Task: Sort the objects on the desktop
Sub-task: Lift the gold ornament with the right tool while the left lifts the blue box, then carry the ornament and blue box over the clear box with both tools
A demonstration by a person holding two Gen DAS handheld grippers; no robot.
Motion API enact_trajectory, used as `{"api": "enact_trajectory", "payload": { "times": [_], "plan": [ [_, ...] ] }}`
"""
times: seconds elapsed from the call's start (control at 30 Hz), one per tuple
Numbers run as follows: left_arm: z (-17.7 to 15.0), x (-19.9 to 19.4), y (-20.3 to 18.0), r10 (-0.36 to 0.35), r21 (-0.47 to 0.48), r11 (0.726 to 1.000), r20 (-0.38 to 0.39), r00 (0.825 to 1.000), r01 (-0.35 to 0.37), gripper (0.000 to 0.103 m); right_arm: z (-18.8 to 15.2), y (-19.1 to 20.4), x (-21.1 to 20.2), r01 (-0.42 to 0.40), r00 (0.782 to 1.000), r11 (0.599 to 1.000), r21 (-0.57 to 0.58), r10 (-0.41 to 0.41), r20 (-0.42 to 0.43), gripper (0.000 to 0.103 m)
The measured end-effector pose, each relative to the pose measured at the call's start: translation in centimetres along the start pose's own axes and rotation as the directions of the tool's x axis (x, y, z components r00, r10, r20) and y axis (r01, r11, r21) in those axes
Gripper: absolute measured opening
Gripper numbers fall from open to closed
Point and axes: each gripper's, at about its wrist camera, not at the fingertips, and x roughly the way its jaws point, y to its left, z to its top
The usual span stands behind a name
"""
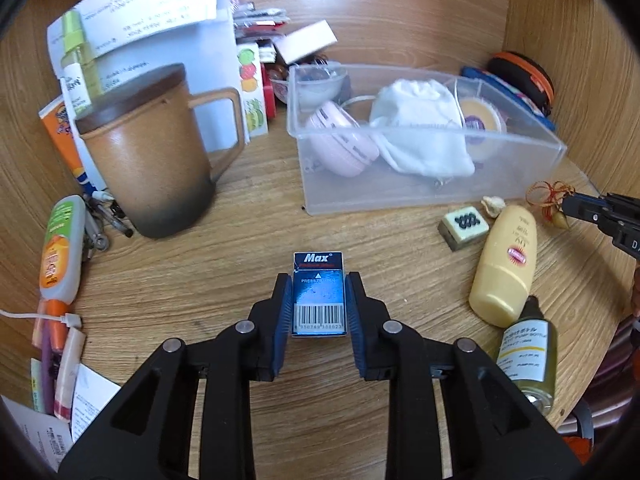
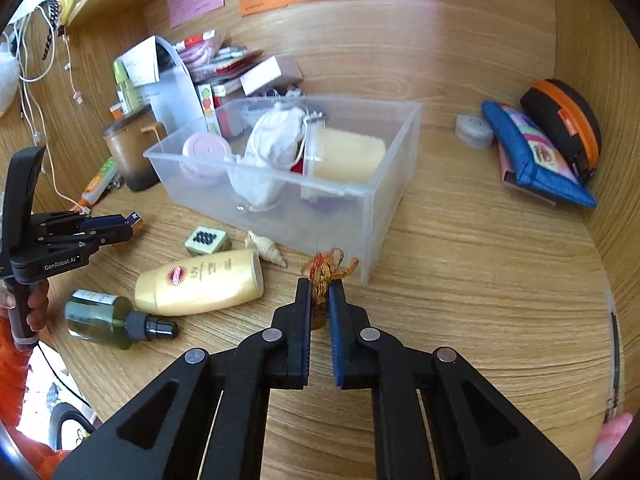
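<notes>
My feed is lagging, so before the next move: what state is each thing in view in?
Left claw: shut on the blue staple box.
Right claw: shut on the gold tasselled charm.
Clear bin: lidless, partly filled.
Brown mug: upright, lid on.
Yellow lotion bottle: lying down, capped.
Green pump bottle: lying down.

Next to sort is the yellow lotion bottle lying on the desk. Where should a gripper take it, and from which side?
Grip the yellow bottle across its flattened body at mid-length, coming from above. It lies flat on the desk, so its long sides are exposed.
</notes>
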Motion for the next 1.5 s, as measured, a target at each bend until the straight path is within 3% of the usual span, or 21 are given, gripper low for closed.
{"api": "enact_trajectory", "payload": {
  "times": [0.87, 1.1, 1.5],
  "plan": [
    [3.6, -6.8, 0.3, -0.017, -0.013, 1.000, 0.206, 0.978, 0.020, 0.026, 4.7, 1.7, -8.1, 0.013, 0.982, 0.997, -0.072, 0.001, 0.189, 0.007],
    [5.4, -7.7, 0.2, -0.033, -0.004, 0.999, 0.251, 0.967, 0.035, 0.026, 6.8, 2.1, -8.3, 0.030, 0.973, 0.995, -0.095, -0.008, 0.231, 0.007],
    [9.0, -6.7, -0.7, -0.089, 0.017, 0.996, 0.279, 0.956, 0.088, 0.026, 10.2, 2.4, -6.2, -0.030, 0.966, 0.994, -0.106, 0.056, 0.253, 0.007]
  ]
}}
